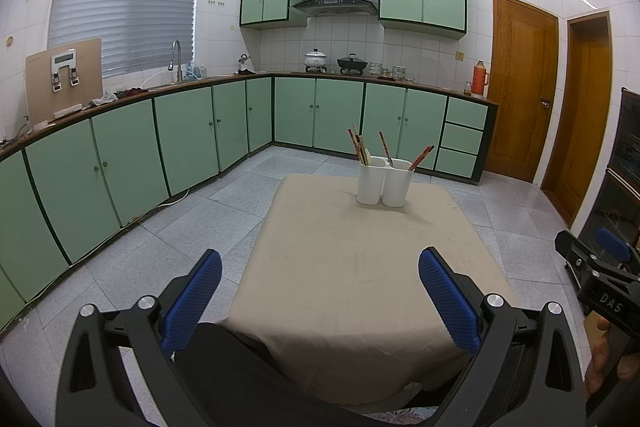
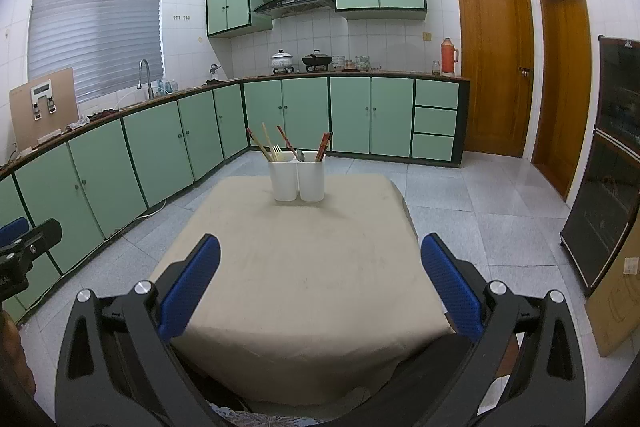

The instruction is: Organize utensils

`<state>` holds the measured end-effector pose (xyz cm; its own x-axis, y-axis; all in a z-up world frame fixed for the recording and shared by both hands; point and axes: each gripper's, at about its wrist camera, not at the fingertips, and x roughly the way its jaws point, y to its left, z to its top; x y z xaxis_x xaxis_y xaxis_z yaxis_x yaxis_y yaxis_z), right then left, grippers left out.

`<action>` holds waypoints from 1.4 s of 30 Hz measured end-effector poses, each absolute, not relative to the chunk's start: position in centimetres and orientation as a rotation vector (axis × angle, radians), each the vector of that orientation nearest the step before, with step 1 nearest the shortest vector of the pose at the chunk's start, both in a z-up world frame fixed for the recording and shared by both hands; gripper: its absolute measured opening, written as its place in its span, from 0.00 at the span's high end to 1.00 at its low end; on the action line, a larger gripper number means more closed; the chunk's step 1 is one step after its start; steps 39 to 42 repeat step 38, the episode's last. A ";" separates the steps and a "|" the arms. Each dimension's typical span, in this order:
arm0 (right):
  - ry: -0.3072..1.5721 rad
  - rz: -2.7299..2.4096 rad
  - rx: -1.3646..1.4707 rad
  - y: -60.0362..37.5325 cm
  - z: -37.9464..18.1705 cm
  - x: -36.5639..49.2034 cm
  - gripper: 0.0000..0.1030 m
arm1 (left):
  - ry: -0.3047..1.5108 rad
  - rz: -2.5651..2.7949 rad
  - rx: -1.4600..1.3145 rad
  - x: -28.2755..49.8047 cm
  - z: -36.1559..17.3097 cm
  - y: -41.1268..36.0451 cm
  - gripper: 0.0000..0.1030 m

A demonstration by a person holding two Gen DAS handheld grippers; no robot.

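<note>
Utensils stand upright in a white two-part holder at the far end of a low table covered in beige cloth. Chopsticks lean in both compartments; a pale fork sits in the left one and a spoon near the divider. Both grippers hover at the table's near edge, well apart from the holder: the left gripper and right gripper each have blue-padded fingers spread wide, holding nothing. Green kitchen cabinets line the walls beyond.
</note>
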<state>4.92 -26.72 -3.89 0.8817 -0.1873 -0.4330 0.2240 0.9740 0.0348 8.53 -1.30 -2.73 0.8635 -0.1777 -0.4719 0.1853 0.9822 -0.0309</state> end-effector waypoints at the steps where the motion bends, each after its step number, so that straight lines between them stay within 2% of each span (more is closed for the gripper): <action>1: 0.441 -0.215 0.083 -26.7 -3.9 4.9 0.05 | 0.493 -0.190 0.015 8.5 -2.7 -1.2 0.06; 42: 0.442 -0.218 0.085 -26.5 -3.9 4.8 0.05 | 0.499 -0.193 0.016 8.2 -2.5 -1.2 0.06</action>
